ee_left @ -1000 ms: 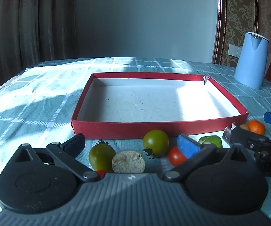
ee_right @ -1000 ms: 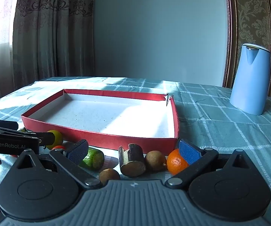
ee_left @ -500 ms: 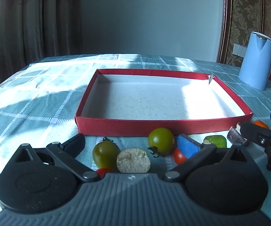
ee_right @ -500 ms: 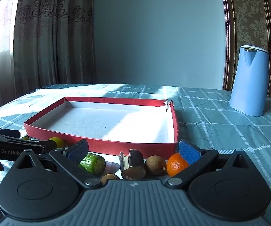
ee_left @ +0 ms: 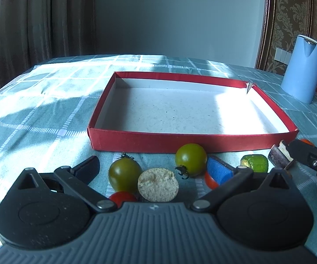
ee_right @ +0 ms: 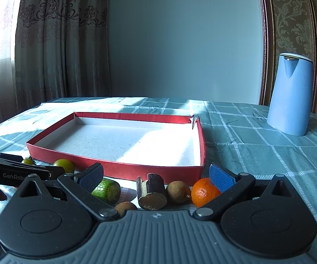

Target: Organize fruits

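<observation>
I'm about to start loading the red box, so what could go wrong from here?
1. The fruits lie crowded: closing the left tongs on one green tomato may nudge the cut tan piece beside it.
2. Round fruits such as the orange could roll off across the tablecloth.
3. Both tongs work near each other along the red box front wall, so they could collide.
</observation>
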